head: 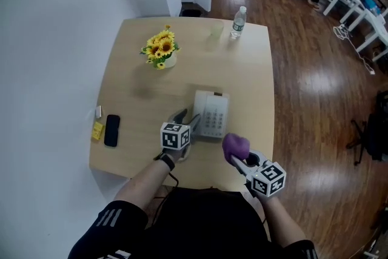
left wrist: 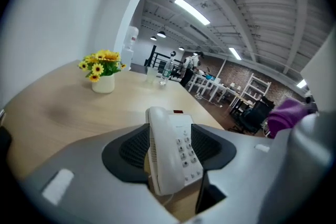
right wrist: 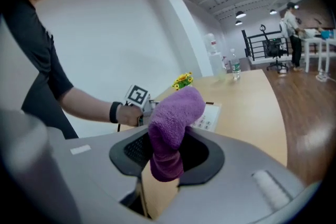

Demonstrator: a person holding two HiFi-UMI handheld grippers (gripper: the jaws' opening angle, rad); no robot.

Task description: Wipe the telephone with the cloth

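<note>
The white telephone (head: 211,114) lies on the wooden table (head: 139,100), its handset along its left side. My left gripper (head: 189,120) is at the telephone's near left corner. In the left gripper view the telephone (left wrist: 170,147) sits between the dark pads (left wrist: 128,148), and I see no firm press on it, so that gripper (left wrist: 169,165) is open. My right gripper (head: 239,156) hovers just near and right of the telephone, shut on a purple cloth (head: 235,145). The cloth (right wrist: 170,128) bulges up out of its jaws, and the right gripper (right wrist: 167,157) points towards the keypad.
A white pot of sunflowers (head: 161,51) stands at the back left. A water bottle (head: 238,21) and a clear cup (head: 216,30) are at the far edge. A black smartphone (head: 111,130) and a yellow item (head: 97,130) lie near the left edge.
</note>
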